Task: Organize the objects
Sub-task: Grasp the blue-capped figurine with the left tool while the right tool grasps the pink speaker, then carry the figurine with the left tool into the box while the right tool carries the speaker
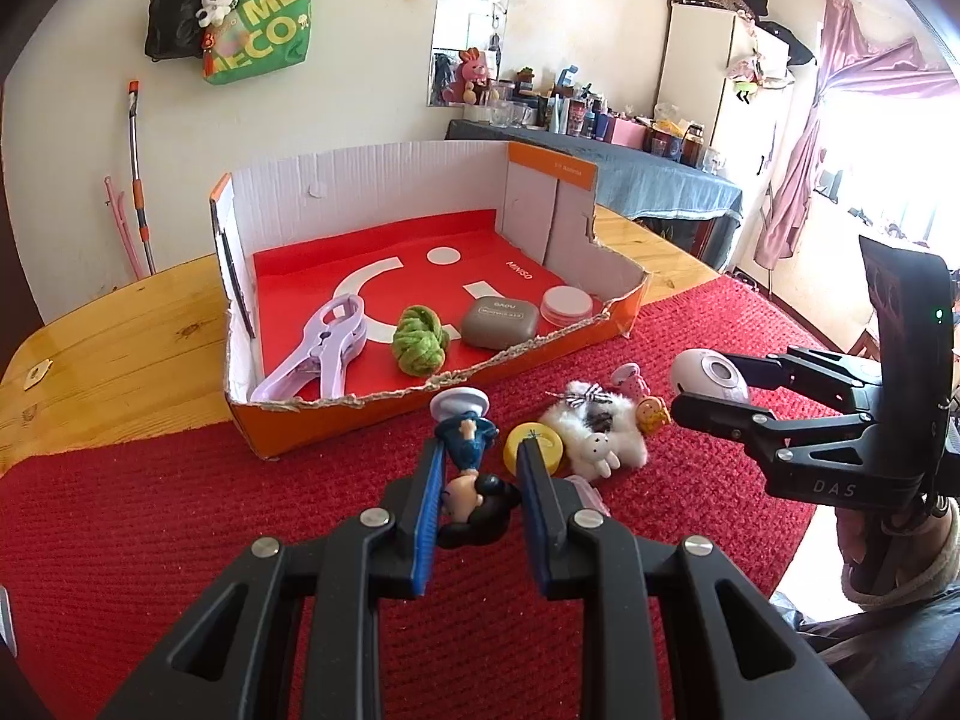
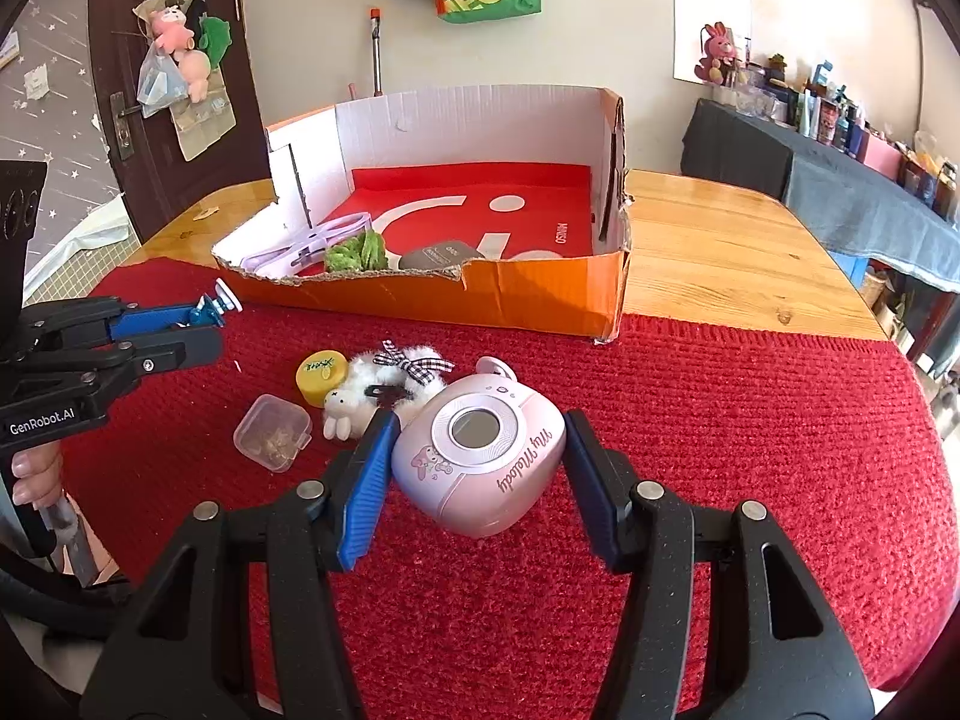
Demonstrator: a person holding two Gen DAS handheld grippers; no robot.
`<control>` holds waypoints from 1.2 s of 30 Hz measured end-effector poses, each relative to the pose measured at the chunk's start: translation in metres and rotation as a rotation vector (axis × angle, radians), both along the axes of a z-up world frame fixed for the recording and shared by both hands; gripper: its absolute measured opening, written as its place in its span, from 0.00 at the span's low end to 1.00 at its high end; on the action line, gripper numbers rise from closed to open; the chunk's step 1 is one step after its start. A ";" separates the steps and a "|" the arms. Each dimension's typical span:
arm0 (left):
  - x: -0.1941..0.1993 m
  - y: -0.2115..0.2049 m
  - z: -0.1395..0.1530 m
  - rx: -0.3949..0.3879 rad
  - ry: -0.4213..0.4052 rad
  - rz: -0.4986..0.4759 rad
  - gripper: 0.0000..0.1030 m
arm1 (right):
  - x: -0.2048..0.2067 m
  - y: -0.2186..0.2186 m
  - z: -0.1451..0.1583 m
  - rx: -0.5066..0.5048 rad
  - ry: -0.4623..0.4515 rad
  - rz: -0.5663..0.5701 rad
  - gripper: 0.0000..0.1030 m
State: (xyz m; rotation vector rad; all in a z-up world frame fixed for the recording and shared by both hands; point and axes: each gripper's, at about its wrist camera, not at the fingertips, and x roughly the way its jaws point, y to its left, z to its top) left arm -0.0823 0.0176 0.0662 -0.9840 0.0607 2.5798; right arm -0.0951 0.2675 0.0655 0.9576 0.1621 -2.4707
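Figurine [image 1: 471, 468] in blue sits pinched between your left tongs [image 1: 480, 450], lifted off the red mat [image 1: 180, 540]; your right tongs [image 2: 477, 441] clamp the pink My Melody gadget [image 2: 480, 462]. Just ahead of both lie a yellow lid [image 2: 321, 377] and a white plush clip [image 2: 384, 390]. Farther on, the orange cardboard box [image 2: 540, 294] holds a lilac clamp [image 1: 324, 348], green ball [image 1: 420, 339] and grey case [image 1: 498, 324]

Green tote bag [image 1: 264, 18] on wall, wall mirror [image 1: 474, 18], purple curtain [image 1: 822, 138].
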 end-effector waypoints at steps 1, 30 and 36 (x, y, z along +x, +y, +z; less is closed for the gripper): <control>-0.001 0.000 0.002 0.001 0.003 -0.002 0.25 | 0.000 0.000 0.002 -0.002 0.004 0.001 0.52; -0.158 0.029 0.019 -0.039 -0.165 -0.112 0.25 | -0.147 -0.061 0.034 0.108 -0.069 0.125 0.52; -0.182 0.033 0.005 -0.041 -0.224 -0.112 0.25 | -0.168 -0.066 0.023 0.138 -0.134 0.113 0.52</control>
